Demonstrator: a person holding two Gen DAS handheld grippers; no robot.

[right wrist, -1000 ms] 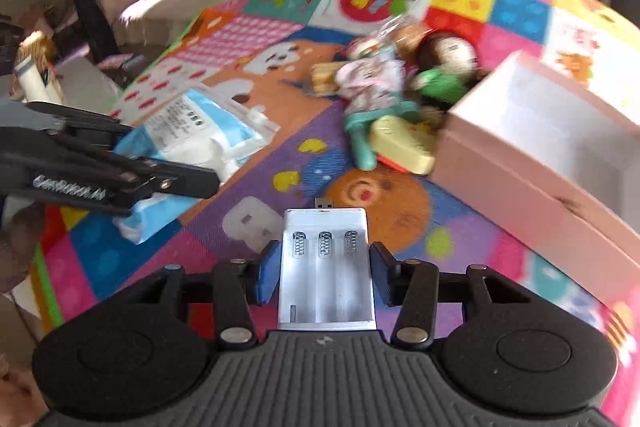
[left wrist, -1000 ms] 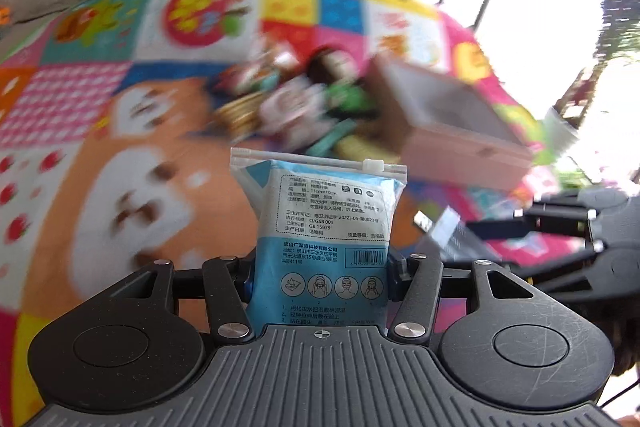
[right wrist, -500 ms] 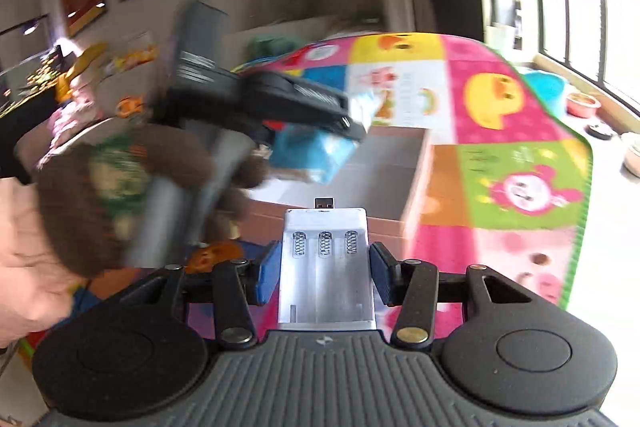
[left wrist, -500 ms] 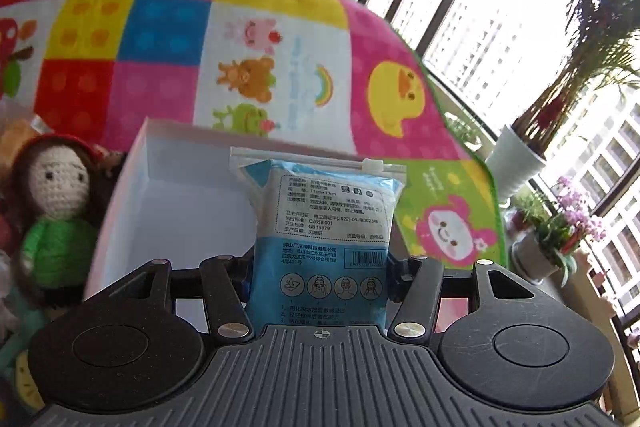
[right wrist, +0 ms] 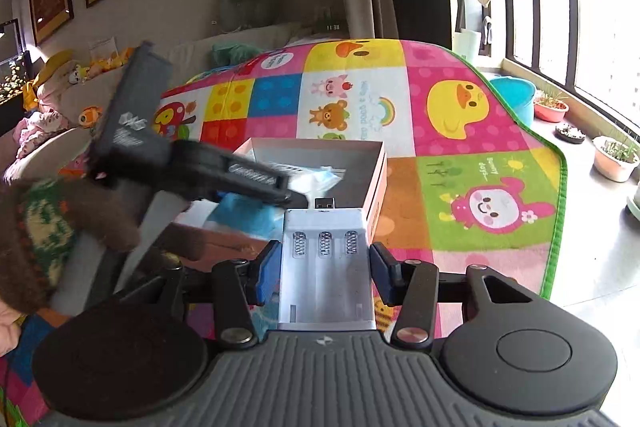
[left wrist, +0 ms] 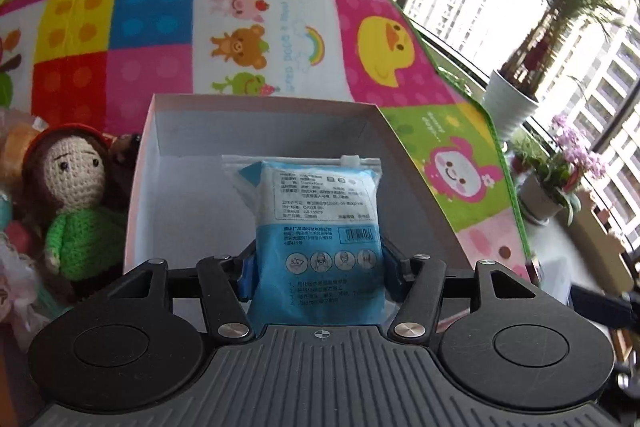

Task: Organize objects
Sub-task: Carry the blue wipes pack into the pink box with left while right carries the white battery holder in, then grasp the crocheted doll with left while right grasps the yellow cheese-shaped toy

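My left gripper [left wrist: 316, 271] is shut on a blue and white mask packet [left wrist: 316, 219] and holds it inside the open white-lined pink box [left wrist: 260, 115], low over its floor. In the right wrist view the left gripper [right wrist: 280, 187] reaches into the same box [right wrist: 376, 171] with the packet [right wrist: 240, 211] in it. My right gripper [right wrist: 326, 263] is shut on a white battery charger [right wrist: 326, 267] with three spring slots and a USB plug, held just in front of the box's near right corner.
A crocheted doll in a green sweater [left wrist: 76, 203] and other toys lie left of the box on the colourful play mat [left wrist: 240, 27]. Potted plants [left wrist: 516, 99] and a window stand to the right. A sofa [right wrist: 60, 95] is at the back left.
My left gripper has carried the packet from over the toy pile to the box and lowered it inside. My right gripper has swung toward the box with the charger.
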